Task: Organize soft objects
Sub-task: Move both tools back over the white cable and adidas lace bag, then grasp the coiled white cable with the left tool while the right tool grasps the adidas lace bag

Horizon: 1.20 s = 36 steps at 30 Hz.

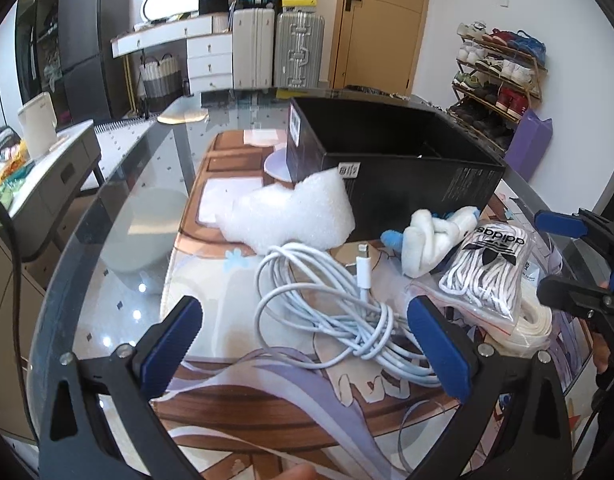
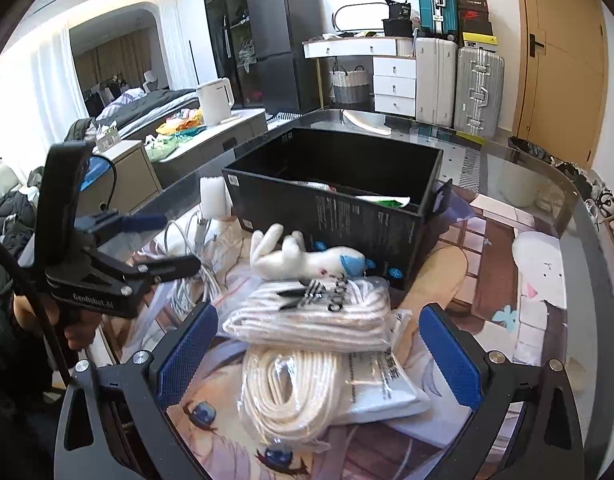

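A black open box [image 1: 391, 160] [image 2: 339, 192] stands on the glass table. In front of it lie white foam [image 1: 295, 212], a coiled white cable [image 1: 331, 312], a white plush toy with blue tips [image 1: 435, 240] [image 2: 303, 260], bagged Adidas laces [image 1: 491, 272] [image 2: 315, 312] and a bagged white cord [image 2: 287, 396]. My left gripper [image 1: 307, 344] is open, its fingers on either side of the cable. My right gripper [image 2: 319, 356] is open around the bagged laces and cord. It also shows in the left wrist view [image 1: 563, 256].
A printed mat [image 1: 267, 404] covers the table under the glass. The rounded table edge [image 1: 67, 272] runs on the left. Something white and green lies inside the box [image 2: 383, 200]. Suitcases [image 1: 275, 48], drawers and a shoe rack [image 1: 499, 80] stand beyond.
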{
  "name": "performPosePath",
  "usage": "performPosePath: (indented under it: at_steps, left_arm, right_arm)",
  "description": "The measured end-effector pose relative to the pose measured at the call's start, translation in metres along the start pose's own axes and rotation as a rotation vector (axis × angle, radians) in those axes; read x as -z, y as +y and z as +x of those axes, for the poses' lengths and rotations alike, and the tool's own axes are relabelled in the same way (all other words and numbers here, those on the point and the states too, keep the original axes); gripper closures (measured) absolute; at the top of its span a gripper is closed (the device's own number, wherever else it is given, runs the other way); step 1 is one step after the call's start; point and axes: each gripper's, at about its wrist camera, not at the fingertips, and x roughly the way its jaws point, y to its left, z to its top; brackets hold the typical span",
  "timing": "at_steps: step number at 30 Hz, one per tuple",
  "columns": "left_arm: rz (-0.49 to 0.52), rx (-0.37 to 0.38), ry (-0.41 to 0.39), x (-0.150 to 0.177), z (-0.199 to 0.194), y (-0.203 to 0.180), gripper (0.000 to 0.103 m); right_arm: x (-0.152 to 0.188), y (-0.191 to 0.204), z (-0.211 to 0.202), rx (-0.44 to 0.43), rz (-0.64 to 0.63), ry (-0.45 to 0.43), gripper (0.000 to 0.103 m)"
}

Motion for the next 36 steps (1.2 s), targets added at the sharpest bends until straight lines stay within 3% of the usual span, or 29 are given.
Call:
performPosePath:
  at_steps: [8, 18, 20, 22, 25, 36]
  left_arm:
    - [-0.036, 0.022, 0.058, 0.001, 0.014, 0.003, 0.0]
    - [-0.041, 0.052, 0.054, -0.001, 0.016, 0.001, 0.003]
    - [-0.042, 0.066, 0.045, -0.001, 0.014, 0.001, 0.011]
    - [-0.04, 0.092, 0.038, 0.0, 0.012, 0.001, 0.026]
    - [-0.048, 0.125, 0.024, 0.0, 0.008, 0.003, 0.037]
    - [-0.047, 0.172, 0.0, 0.003, -0.004, 0.003, 0.053]
  right_arm:
    - [-0.004, -0.003, 0.011, 0.011, 0.061, 0.01, 0.001]
    - [-0.003, -0.005, 0.012, 0.01, 0.065, 0.01, 0.001]
    - [-0.002, -0.006, 0.012, 0.011, 0.066, 0.01, 0.001]
    - [-0.002, -0.006, 0.013, 0.006, 0.065, 0.009, 0.001]
    - [-0.002, -0.007, 0.015, 0.0, 0.069, 0.012, 0.001]
    - [-0.002, -0.01, 0.031, -0.02, 0.119, 0.045, 0.001]
